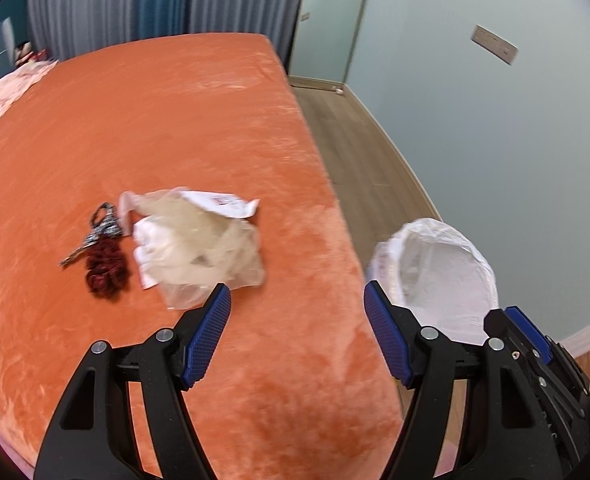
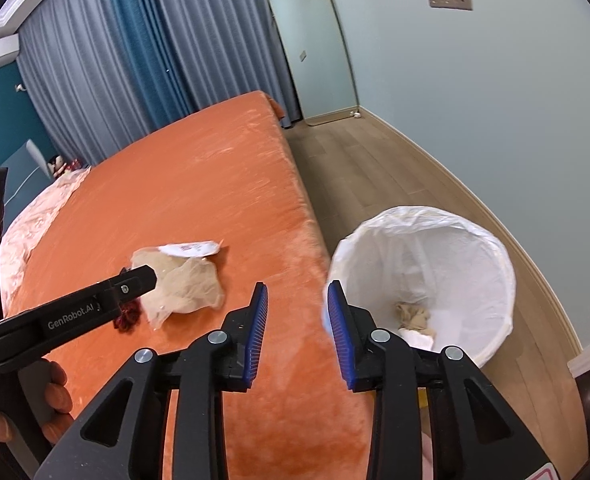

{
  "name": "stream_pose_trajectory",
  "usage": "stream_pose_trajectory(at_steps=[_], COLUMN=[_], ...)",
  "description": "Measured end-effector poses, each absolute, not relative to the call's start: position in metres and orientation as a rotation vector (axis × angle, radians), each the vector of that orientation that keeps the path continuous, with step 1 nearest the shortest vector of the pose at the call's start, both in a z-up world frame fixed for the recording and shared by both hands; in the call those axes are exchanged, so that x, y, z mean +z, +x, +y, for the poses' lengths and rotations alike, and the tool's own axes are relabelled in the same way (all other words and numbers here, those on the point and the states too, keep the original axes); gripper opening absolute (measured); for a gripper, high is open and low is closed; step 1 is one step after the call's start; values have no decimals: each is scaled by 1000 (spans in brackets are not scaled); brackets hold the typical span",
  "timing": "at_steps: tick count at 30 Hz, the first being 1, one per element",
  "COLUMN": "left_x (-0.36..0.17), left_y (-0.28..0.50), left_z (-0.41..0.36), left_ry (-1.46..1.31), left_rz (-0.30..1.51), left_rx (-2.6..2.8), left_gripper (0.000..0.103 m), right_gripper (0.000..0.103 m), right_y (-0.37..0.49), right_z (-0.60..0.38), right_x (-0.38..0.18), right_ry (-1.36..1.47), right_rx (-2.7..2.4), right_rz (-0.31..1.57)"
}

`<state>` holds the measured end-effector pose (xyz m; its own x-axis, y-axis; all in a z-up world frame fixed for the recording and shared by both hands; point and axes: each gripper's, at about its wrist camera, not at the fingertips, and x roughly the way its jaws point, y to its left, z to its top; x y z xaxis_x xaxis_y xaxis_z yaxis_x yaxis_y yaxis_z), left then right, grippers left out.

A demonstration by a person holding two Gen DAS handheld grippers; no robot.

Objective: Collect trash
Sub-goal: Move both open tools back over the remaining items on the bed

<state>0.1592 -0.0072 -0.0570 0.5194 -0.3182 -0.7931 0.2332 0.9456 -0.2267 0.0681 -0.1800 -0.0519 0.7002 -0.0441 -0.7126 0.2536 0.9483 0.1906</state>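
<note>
A crumpled clear plastic bag with a white printed paper (image 1: 199, 240) lies on the orange bed (image 1: 175, 120), a little ahead and left of my left gripper (image 1: 297, 292). That gripper is open and nothing is between its blue pads. In the right wrist view the same bag (image 2: 183, 280) lies beside a finger (image 2: 135, 280) of the left gripper. My right gripper (image 2: 297, 286) is open and empty, over the bed's edge next to the bin (image 2: 491, 264). The bin has a white liner, and a beige crumpled scrap (image 2: 413, 316) lies at its bottom.
A dark red scrunchie (image 1: 107, 270) and a patterned black-and-white item (image 1: 103, 224) lie left of the bag. The bin (image 1: 443, 272) stands on the wood floor (image 2: 375, 168) between the bed and the pale wall. Curtains and a mirror are behind. A hand (image 2: 51, 392) holds the left gripper.
</note>
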Motion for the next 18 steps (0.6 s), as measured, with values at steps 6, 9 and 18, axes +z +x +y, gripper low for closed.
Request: stream_pose_trajectory(at_steps=[6,9,18], left_x=[-61,-65,-82], left_y=[160,162,169], left_z=[33,55,112], left_ry=[-115,-129,-156], left_rz=[964,967,972], left_rx=[-272,-241,-146], left_gripper=[65,65,65], right_gripper=[35,40,47], right_y=[80,86,108], right_z=[-147,-132,-82], right_x=[-60,-64,-77], right_ry=[256,248,200], right_rx=[-124,-106,-50], right_rz=[809,817,860])
